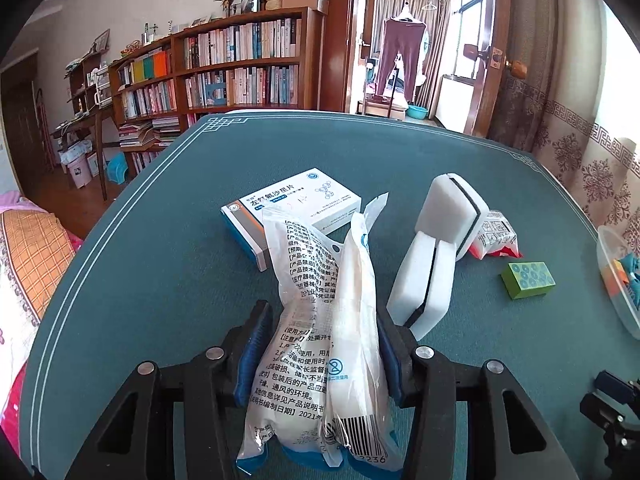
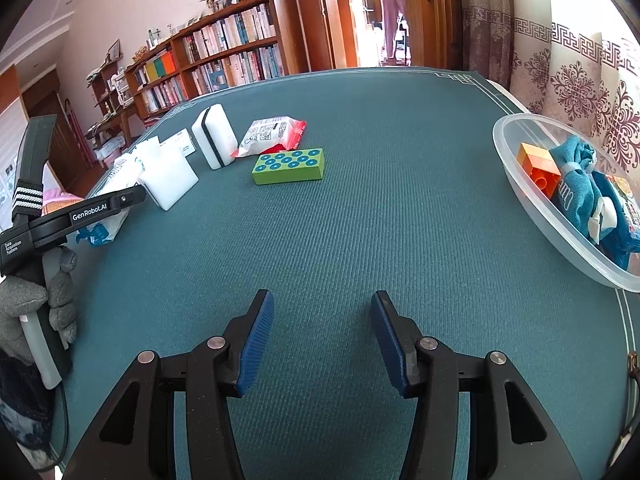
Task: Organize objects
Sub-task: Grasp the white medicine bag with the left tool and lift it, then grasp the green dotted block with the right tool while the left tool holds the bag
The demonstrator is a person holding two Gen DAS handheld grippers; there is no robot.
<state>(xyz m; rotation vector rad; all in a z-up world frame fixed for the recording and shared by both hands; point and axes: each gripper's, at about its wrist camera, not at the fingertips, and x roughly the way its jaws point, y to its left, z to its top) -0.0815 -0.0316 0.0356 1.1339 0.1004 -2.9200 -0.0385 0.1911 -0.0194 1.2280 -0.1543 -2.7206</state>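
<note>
Tongs in the left hand [image 1: 324, 344] pinch the white printed packet [image 1: 320, 320] low over the green desk [image 2: 360, 220], while the right tongs [image 2: 322, 340] hang spread and empty. Judging from the clear tub [image 2: 532, 200] at the desk's right edge already holding an orange brick [image 2: 538, 166], the packet belongs there. Best to lift it clear of the white sponges [image 1: 428, 280] and green block [image 1: 528, 280] first, keeping the squeeze gentle since the soft wrapper could slip.
</note>
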